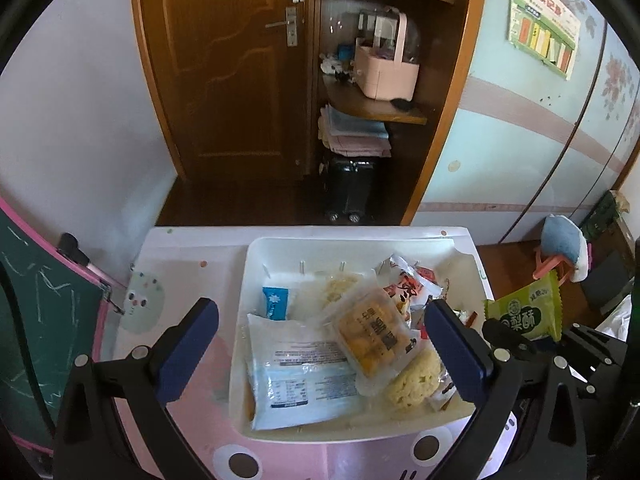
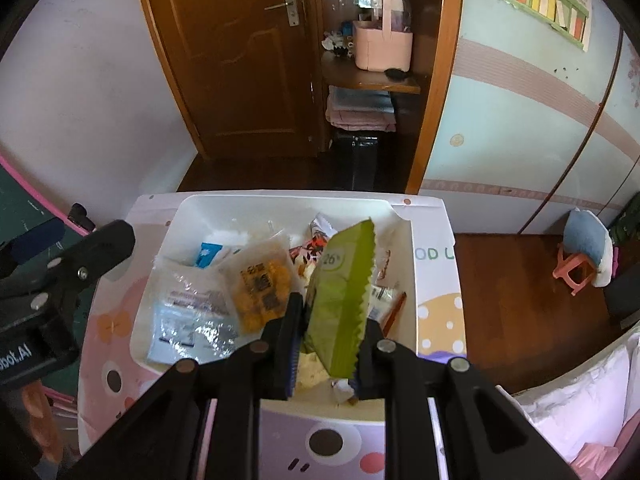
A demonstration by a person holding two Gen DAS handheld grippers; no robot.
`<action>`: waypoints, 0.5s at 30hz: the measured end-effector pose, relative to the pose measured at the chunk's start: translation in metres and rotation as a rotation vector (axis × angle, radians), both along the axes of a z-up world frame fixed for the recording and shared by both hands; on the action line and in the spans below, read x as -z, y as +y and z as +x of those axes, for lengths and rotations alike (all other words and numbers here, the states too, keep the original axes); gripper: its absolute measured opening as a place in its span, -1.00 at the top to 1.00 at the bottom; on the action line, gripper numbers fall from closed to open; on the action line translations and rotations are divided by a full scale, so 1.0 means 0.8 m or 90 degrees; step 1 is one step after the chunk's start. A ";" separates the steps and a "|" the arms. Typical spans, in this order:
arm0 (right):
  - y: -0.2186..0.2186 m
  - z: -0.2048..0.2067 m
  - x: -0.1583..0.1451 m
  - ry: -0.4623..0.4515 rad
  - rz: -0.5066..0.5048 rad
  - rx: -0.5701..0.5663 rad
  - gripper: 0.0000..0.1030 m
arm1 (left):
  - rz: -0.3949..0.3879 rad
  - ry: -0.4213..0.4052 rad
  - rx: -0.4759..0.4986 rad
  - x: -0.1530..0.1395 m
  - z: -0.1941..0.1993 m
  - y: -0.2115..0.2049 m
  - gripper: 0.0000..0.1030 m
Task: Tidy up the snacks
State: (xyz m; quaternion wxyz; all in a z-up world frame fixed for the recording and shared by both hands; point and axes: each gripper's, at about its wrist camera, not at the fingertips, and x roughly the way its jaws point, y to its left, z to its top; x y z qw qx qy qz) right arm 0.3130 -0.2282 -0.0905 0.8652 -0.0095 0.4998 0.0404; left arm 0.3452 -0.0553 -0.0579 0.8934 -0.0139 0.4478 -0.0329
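At the bottom of the right wrist view, the right gripper is clenched on a glossy green packet with saw-tooth edges, standing on edge over the lower right part of the white tray. Its lower end is hidden between the black fingers. In the left wrist view, the left gripper hangs released, blue pads wide apart over the tray's near half, touching nothing. The tray is smooth, shallow plastic on a pink cartoon-printed table. Inside lie crinkled clear wrappers: a flat blue-white pack at lower left, a yellow snack pack at centre, a pale round cake. Farther red-white packets overlap, their print unreadable.
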 end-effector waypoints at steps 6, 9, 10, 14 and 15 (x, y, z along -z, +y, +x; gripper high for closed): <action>0.001 0.020 0.017 0.024 0.000 -0.002 0.35 | 0.000 0.039 0.006 0.025 0.021 -0.003 -0.99; 0.000 0.023 0.020 0.022 -0.003 0.002 -0.03 | 0.003 0.049 0.006 0.032 0.021 -0.005 -0.99; 0.000 0.023 0.021 0.023 -0.004 0.002 -0.06 | 0.000 0.052 0.006 0.032 0.021 -0.005 -0.99; -0.004 0.021 0.024 0.030 0.002 0.005 -0.06 | -0.005 0.055 -0.002 0.031 0.019 -0.003 -0.99; -0.005 0.019 0.024 0.031 0.003 0.008 -0.06 | -0.003 0.053 -0.004 0.030 0.018 -0.003 -0.99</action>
